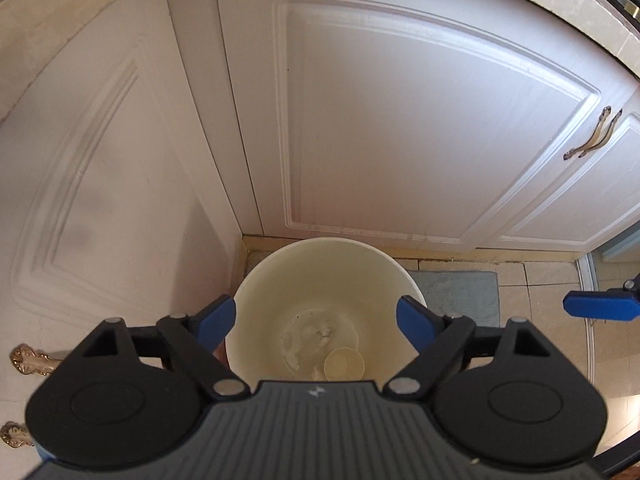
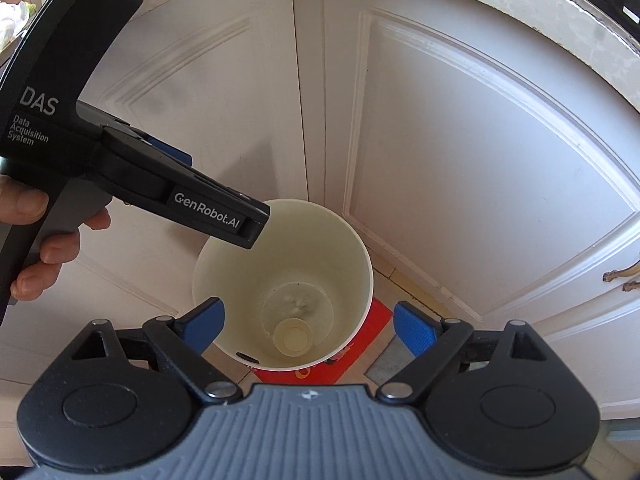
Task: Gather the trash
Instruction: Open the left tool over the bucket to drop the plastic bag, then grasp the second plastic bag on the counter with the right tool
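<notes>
One bin, one cup, two grippers.
The bin stood by two cabinet doors; one small cup lay inside. The left gripper and right gripper hung spread and empty; residue beneath was unclear.

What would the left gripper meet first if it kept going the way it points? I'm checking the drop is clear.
Probably the small paper cup lying at the bottom of the white bin. The open left gripper holds nothing, and depth is hard to judge.
</notes>
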Demonstrator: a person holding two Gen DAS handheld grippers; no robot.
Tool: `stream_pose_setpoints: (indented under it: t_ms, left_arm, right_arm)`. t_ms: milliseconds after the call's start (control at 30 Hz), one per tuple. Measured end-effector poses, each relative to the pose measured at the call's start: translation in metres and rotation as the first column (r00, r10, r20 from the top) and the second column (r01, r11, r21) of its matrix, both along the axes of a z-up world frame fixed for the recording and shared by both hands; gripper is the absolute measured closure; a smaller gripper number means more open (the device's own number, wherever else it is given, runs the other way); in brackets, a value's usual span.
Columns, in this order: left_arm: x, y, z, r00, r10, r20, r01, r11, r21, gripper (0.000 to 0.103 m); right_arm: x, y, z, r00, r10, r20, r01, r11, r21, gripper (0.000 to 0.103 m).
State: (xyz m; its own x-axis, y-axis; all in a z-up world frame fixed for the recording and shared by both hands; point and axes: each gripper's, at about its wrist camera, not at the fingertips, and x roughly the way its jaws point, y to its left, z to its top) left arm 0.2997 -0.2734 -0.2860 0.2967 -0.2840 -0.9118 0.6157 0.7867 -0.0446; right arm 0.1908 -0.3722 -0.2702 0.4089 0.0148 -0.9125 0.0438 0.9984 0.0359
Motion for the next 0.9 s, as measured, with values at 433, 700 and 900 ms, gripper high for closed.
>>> stream_pose_setpoints:
  t_ms: [433, 700, 900]
  left_arm:
    - [-0.016, 0.012, 0.039, 0.995, 0.061, 0.073, -0.059, 0.998, -0.027, 0.011]
    - [-0.045, 0.032, 0.096, 0.981, 0.116, 0.157, -0.104, 0.991, -0.079, 0.011]
    - [-0.073, 0.062, 0.158, 0.964, 0.167, 0.206, -0.149, 0.983, -0.104, 0.009]
  right_arm:
    - [-0.001, 0.005, 0.012, 0.999, 0.043, 0.025, -0.042, 0.999, -0.013, 0.008]
    - [-0.008, 0.004, 0.032, 0.997, 0.052, 0.057, -0.051, 0.998, -0.024, 0.008]
    - [-0.011, 0.013, 0.075, 0.990, 0.086, 0.112, -0.078, 0.994, -0.074, 0.008]
